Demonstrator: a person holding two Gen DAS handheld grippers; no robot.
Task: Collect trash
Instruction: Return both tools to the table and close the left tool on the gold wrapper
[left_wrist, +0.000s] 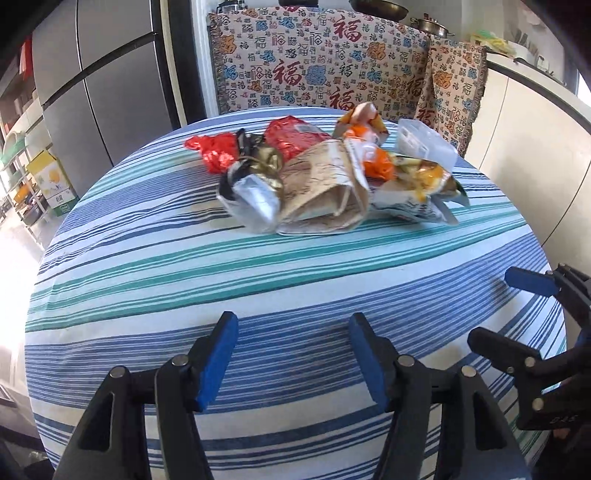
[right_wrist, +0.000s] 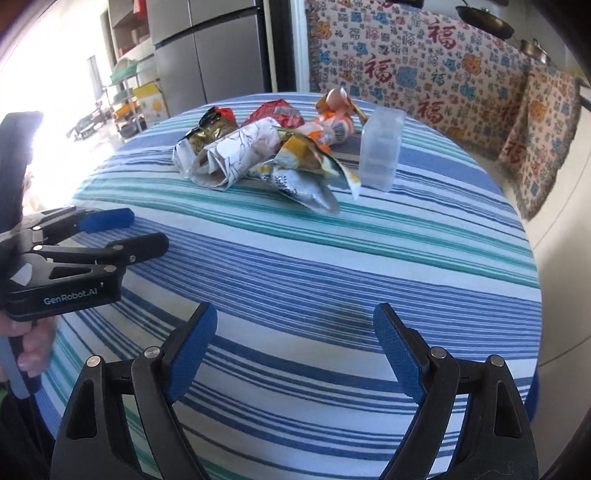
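Two blue fingers of the left gripper (left_wrist: 293, 326) poke out closest to the camera in the left wrist view. They stand wide apart and hold nothing. Under them lies the table (left_wrist: 147, 258), round and covered with a cloth of blue, green and white stripes.

Going from left to right across the far side of the table, the trash sits in one messy pile. First comes a crumpled red wrapper (left_wrist: 214, 153). Next to it is a black and gold bag (left_wrist: 258, 162) with a shiny silver bag (left_wrist: 255, 201) touching it in front. Behind them lies a red packet (left_wrist: 295, 136). In the middle is a folded brown paper bag (left_wrist: 325, 192). After that comes an orange wrapper (left_wrist: 373, 147), then a yellow and white snack bag (left_wrist: 417, 192). Last, at the right end, stands a clear plastic box (left_wrist: 424, 144), and it is upright.

Both grippers are well apart from the pile, near the close edge of the table.

Far on the right of this view the right gripper (left_wrist: 517, 299) peeks in. From its own camera, the right gripper (right_wrist: 295, 328) also has its blue fingers spread wide, with nothing between them. The left gripper (right_wrist: 144, 230) shows at the left side there, held by a hand (right_wrist: 33, 343).

Behind the table hangs a patterned blanket (left_wrist: 314, 66) with red signs on it. A grey fridge (left_wrist: 99, 74) stands at the back left.
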